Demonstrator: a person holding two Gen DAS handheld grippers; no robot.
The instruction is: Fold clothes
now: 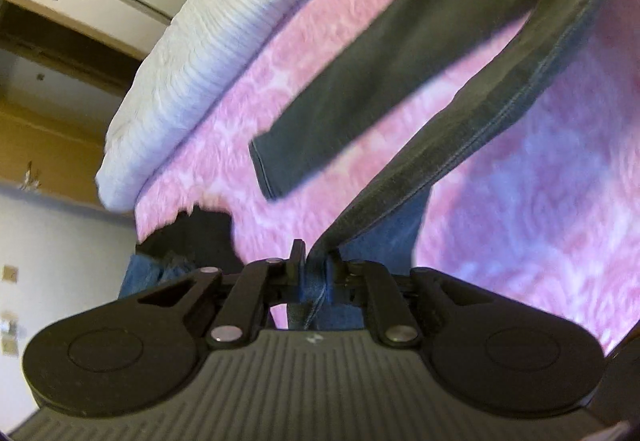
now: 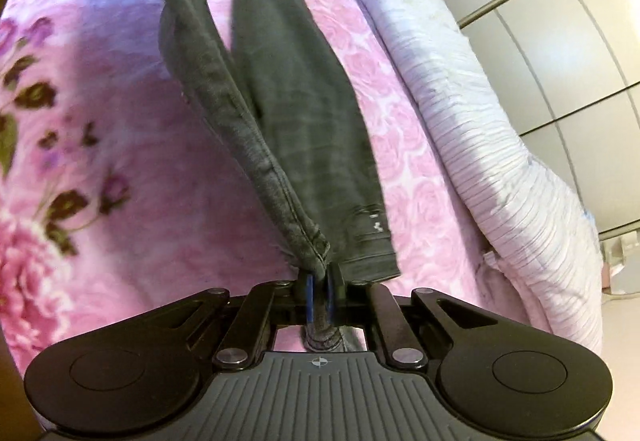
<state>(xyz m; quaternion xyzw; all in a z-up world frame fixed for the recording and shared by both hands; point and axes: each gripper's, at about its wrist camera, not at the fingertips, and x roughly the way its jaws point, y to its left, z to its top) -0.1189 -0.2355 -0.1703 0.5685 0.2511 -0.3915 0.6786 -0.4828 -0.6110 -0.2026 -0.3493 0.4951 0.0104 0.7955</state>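
Both grippers, left (image 1: 316, 261) and right (image 2: 319, 277), have jaws clamped on the grey jeans (image 2: 296, 113), lifted above the pink floral blanket (image 2: 120, 121).

Matt grey denim jeans (image 2: 296, 109), plush blanket (image 2: 120, 121)

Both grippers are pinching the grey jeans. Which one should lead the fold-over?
Right, probably. The right gripper is shut on the hem of one leg of the grey jeans, with that leg's length hanging clear above the pink blanket. The left gripper pinches a bunched seam, seemingly further up the garment; better as anchor.
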